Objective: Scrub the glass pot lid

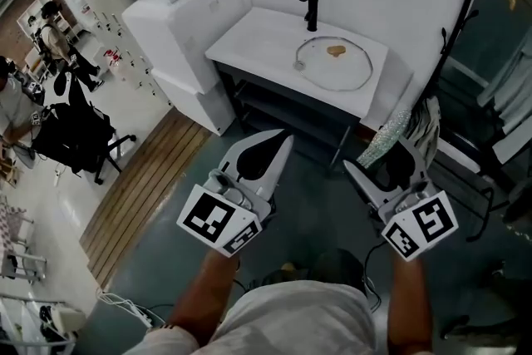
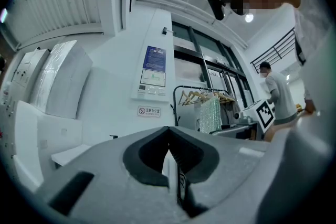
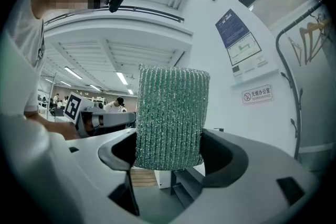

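Countertop (image 1: 249, 41), glass lid (image 1: 332, 66): head view only; right gripper (image 3: 169, 136) pinches sponge (image 3: 170, 107).

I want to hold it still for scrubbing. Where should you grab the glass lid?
Probably the tan knob in the middle, from above, with the empty left gripper, since the right gripper holds the green scrub pad. The glass lid lies flat on the white counter, so its thin rim leaves little to pinch.
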